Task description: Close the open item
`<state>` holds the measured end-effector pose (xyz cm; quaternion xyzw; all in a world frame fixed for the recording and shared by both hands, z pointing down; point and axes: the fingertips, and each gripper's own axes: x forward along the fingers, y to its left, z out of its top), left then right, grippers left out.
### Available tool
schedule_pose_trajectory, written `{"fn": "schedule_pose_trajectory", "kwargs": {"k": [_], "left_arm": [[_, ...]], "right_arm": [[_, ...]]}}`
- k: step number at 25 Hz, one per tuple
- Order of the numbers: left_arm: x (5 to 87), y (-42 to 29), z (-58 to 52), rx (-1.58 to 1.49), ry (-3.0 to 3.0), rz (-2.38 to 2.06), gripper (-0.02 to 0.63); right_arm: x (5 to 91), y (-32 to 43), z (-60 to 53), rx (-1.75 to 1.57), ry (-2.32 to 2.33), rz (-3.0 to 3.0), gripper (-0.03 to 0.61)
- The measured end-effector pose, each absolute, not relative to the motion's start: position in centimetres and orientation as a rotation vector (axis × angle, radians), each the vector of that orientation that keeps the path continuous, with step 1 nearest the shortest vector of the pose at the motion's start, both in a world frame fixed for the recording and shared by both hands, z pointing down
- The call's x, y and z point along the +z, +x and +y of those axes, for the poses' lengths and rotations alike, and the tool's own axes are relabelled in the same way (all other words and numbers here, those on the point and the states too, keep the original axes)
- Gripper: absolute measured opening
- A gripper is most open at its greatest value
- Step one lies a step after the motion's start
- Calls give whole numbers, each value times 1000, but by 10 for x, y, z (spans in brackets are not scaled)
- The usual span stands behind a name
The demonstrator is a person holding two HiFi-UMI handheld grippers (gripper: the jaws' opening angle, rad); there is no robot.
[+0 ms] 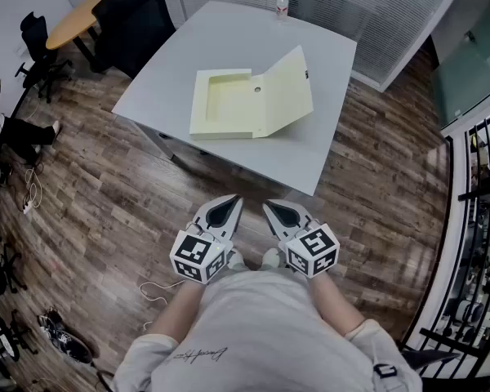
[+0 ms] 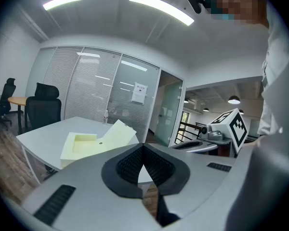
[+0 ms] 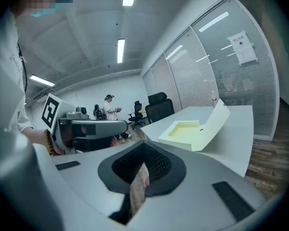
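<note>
Wood flooring surrounds the grey desk [image 1: 331, 64], where a pale yellow box file [image 1: 224, 104] lies open, lid [image 1: 290, 88] tilted up, well ahead of both jaws. The left gripper [image 1: 227, 205] and right gripper [image 1: 275, 209] have their jaws pressed together, empty.

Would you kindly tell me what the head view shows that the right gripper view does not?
Only the head view: the black railing at the right, shoes on the floor, and the right gripper from above, short of the grey table. Only the right gripper view: a person standing far back, ceiling light strips, a notice on the glass wall. Both: the open yellow box file on that table, lid tilted up, the black chairs, and the left gripper.
</note>
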<state>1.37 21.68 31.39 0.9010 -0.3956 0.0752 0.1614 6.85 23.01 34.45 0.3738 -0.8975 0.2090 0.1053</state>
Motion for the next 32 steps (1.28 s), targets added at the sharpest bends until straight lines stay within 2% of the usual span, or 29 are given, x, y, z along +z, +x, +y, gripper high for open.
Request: {"fn": "schedule_pose_trajectory", "kwargs": {"k": [32], "left_arm": [[313, -40, 222, 145, 2591, -1108, 8]], "right_arm": [[342, 27, 237, 594, 1227, -2591, 12]]}}
